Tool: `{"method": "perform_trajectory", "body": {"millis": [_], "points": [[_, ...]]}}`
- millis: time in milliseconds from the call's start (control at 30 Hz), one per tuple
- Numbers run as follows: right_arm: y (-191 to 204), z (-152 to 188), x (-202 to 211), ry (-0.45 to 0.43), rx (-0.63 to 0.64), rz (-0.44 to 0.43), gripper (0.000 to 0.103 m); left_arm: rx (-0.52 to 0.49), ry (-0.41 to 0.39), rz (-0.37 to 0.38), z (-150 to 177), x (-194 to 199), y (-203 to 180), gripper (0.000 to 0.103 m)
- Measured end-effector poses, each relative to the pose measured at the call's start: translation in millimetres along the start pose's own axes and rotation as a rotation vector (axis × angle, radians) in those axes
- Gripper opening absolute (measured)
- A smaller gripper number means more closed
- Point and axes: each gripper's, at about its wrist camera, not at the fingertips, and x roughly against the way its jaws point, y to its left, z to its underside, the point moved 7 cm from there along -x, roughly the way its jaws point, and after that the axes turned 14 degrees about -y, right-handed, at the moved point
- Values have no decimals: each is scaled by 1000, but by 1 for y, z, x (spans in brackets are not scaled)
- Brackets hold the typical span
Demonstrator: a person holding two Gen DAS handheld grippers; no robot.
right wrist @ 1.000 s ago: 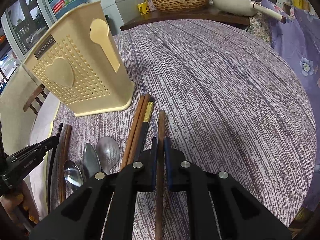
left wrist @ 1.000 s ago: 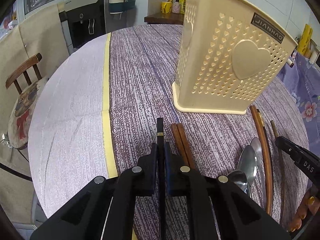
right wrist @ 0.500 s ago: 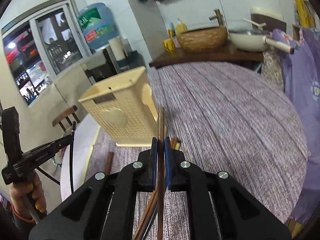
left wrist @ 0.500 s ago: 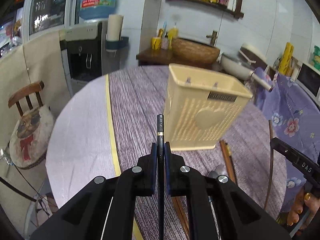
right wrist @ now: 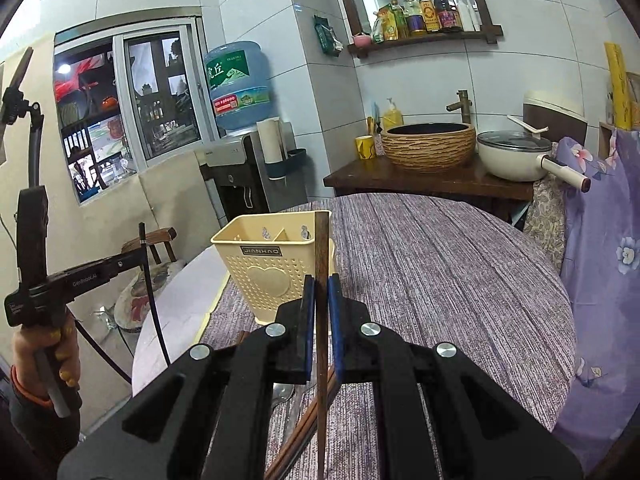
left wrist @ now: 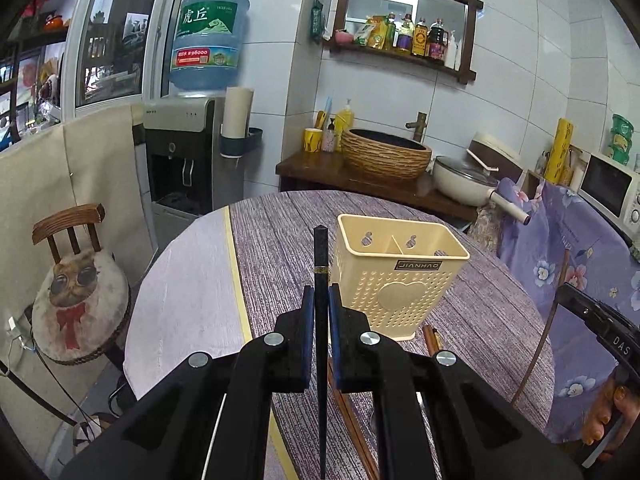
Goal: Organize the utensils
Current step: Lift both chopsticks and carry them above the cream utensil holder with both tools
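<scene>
- While both grippers are raised above the round table with the purple streaked cloth [left wrist: 460,280], each clamps exactly one chopstick.
- The left gripper [left wrist: 320,300] has its two blue-padded jaws pressed together on one black chopstick with a gold band [left wrist: 321,252], whose tip points up and away, just left of the holder.
- The right gripper [right wrist: 321,292] is closed on one brown wooden chopstick [right wrist: 321,240], its end crossing the holder's right rim in that view.
- One cream perforated plastic utensil holder with a heart on its front [left wrist: 396,280] stands upright on the table; a divider splits it into two compartments.
- On the table below the right gripper lie at least two more brown chopsticks [right wrist: 308,428] and one metal spoon [right wrist: 282,394]; the jaws hide any others.
- A hand [right wrist: 44,356] grips the left tool's handle.
</scene>
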Motion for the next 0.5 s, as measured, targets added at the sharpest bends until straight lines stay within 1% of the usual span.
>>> {"method": "perform_trajectory", "body": {"millis": [167,500], "points": [[2,-9,6,-23,-4,-15,8,8,-25,7,-7,9,3,8],[5,-26,4,-48,-8,-33,8,12,-71,-1,-25,17,7,8]]}}
